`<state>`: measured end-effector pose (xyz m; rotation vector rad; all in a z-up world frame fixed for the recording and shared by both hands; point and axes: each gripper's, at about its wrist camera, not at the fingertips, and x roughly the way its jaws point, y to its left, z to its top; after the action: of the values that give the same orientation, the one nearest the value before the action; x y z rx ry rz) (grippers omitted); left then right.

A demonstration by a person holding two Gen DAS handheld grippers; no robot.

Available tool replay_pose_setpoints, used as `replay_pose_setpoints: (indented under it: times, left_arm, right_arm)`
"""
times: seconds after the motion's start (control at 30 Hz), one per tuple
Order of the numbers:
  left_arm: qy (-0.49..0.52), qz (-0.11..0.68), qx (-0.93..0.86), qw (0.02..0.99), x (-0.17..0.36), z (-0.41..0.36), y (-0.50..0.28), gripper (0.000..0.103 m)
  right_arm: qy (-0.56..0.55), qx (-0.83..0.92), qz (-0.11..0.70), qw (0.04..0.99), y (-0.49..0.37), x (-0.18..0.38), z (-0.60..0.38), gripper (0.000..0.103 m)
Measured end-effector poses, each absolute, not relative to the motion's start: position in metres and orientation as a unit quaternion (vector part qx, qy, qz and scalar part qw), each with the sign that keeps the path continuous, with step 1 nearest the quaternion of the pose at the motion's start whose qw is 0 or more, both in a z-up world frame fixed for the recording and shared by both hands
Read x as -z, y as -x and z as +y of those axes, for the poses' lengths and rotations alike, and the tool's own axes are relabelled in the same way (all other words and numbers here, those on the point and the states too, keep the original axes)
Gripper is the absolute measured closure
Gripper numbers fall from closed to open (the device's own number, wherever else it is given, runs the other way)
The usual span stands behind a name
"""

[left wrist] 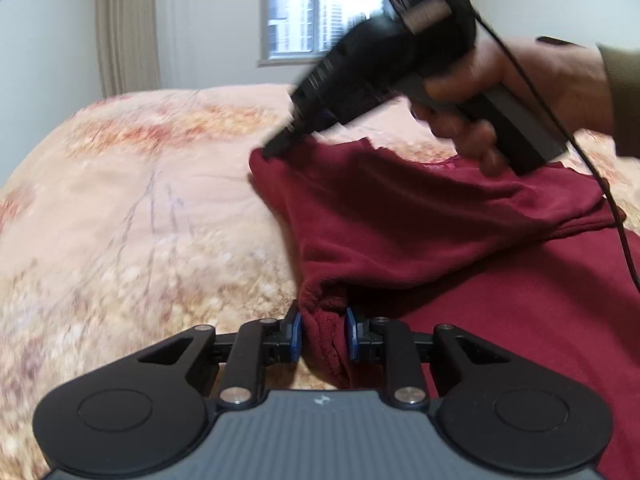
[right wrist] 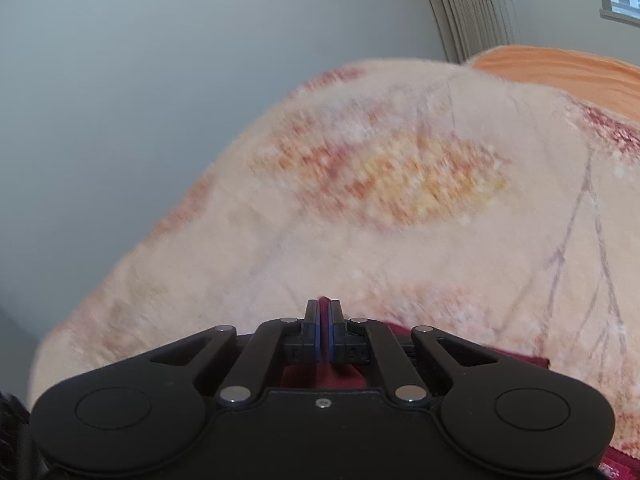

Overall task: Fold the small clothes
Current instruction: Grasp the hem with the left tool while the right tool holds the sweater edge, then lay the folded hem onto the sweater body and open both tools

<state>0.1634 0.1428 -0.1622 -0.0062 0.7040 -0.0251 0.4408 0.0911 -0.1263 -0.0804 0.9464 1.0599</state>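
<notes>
left gripper [left wrist: 323,334]: blue pads pinch a bunched fold of the garment, cloth fills the gap between them
garment [left wrist: 440,232]: dark red, on the blanket; runs from the left pads ahead and to the right, one layer folded over another
right gripper [right wrist: 324,330]: fingers pressed nearly together, thin red edge of the garment nipped between the pads, more red cloth just below and behind them
right gripper, left view: blurred, its tip sits at the garment's far corner, ahead of the left fingers
hand [left wrist: 532,92]: wraps the right gripper's handle, above the garment's far edge
blanket [left wrist: 132,216]: peach floral, under everything, spreads left of and beyond both grippers
window [left wrist: 308,12]: far wall, beyond the fingers
curtain [left wrist: 126,28]: left of the window
</notes>
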Motion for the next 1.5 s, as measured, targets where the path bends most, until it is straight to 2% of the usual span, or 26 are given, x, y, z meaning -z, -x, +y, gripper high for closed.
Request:
replay_pose_setpoints:
  times: [0.07, 0.1, 0.13, 0.2, 0.27, 0.33, 0.5, 0.6, 0.7, 0.8, 0.87, 0.9, 0.93, 0.97, 1.2, 1.27, 1.33, 1.37, 1.43, 1.5]
  left_arm:
    - [0.012, 0.346, 0.006, 0.938, 0.16, 0.143, -0.16, 0.077]
    - [0.021, 0.344, 0.001, 0.939, 0.157, 0.143, -0.157, 0.076]
    - [0.024, 0.34, -0.006, 0.94, 0.152, 0.144, -0.151, 0.064]
    - [0.017, 0.299, -0.022, 0.954, 0.138, 0.145, -0.133, 0.057]
    - [0.014, 0.265, -0.01, 0.964, 0.122, 0.142, -0.125, 0.038]
    - [0.015, 0.253, 0.014, 0.967, 0.111, 0.138, -0.135, 0.029]
    - [0.021, 0.264, 0.044, 0.963, 0.109, 0.114, -0.187, 0.028]
    - [0.01, 0.284, 0.041, 0.958, 0.122, 0.097, -0.215, 0.028]
    - [0.001, 0.314, 0.03, 0.949, 0.15, 0.09, -0.243, 0.028]
    - [-0.015, 0.336, 0.018, 0.941, 0.168, 0.089, -0.256, 0.028]
    - [-0.025, 0.339, 0.011, 0.94, 0.17, 0.086, -0.255, 0.025]
    - [-0.03, 0.341, 0.007, 0.94, 0.169, 0.085, -0.256, 0.025]
    - [-0.032, 0.342, 0.004, 0.939, 0.167, 0.084, -0.256, 0.024]
    - [-0.034, 0.344, 0.002, 0.938, 0.166, 0.083, -0.255, 0.024]
    - [-0.04, 0.353, -0.001, 0.935, 0.165, 0.083, -0.258, 0.021]
    - [-0.04, 0.354, -0.002, 0.934, 0.165, 0.083, -0.258, 0.021]
    - [-0.04, 0.352, -0.003, 0.935, 0.164, 0.083, -0.257, 0.021]
    - [-0.042, 0.351, -0.002, 0.935, 0.163, 0.083, -0.256, 0.021]
    - [-0.048, 0.352, 0.001, 0.935, 0.162, 0.084, -0.253, 0.021]
    - [-0.053, 0.353, 0.009, 0.934, 0.163, 0.086, -0.247, 0.02]
  right_arm:
    - [0.01, -0.473, 0.443, 0.761, -0.444, 0.134, 0.076, 0.075]
    - [-0.014, -0.468, 0.438, 0.767, -0.445, 0.132, 0.062, 0.066]
    - [-0.043, -0.466, 0.429, 0.773, -0.445, 0.126, 0.044, 0.059]
    - [-0.086, -0.468, 0.404, 0.781, -0.441, 0.111, 0.004, 0.054]
    - [-0.104, -0.462, 0.389, 0.79, -0.433, 0.103, -0.037, 0.049]
    - [-0.126, -0.449, 0.392, 0.793, -0.425, 0.105, -0.083, 0.045]
    - [-0.21, -0.373, 0.376, 0.821, -0.389, 0.115, -0.216, 0.045]
    - [-0.26, -0.273, 0.354, 0.856, -0.368, 0.123, -0.303, 0.04]
    - [-0.292, -0.233, 0.375, 0.848, -0.362, 0.139, -0.347, 0.043]
    - [-0.296, -0.24, 0.387, 0.84, -0.36, 0.149, -0.35, 0.047]
    - [-0.297, -0.246, 0.393, 0.835, -0.363, 0.154, -0.343, 0.054]
    - [-0.29, -0.244, 0.399, 0.835, -0.363, 0.157, -0.338, 0.07]
    - [-0.284, -0.242, 0.404, 0.835, -0.364, 0.159, -0.333, 0.097]
    - [-0.281, -0.241, 0.407, 0.835, -0.363, 0.16, -0.331, 0.1]
    - [-0.258, -0.232, 0.405, 0.846, -0.344, 0.156, -0.34, 0.1]
    - [-0.237, -0.229, 0.411, 0.85, -0.34, 0.157, -0.337, 0.094]
    - [-0.236, -0.227, 0.388, 0.861, -0.334, 0.146, -0.337, 0.081]
    - [-0.237, -0.232, 0.37, 0.868, -0.33, 0.138, -0.336, 0.079]
    - [-0.228, -0.243, 0.344, 0.878, -0.327, 0.123, -0.329, 0.064]
    - [-0.216, -0.258, 0.325, 0.884, -0.33, 0.112, -0.317, 0.061]
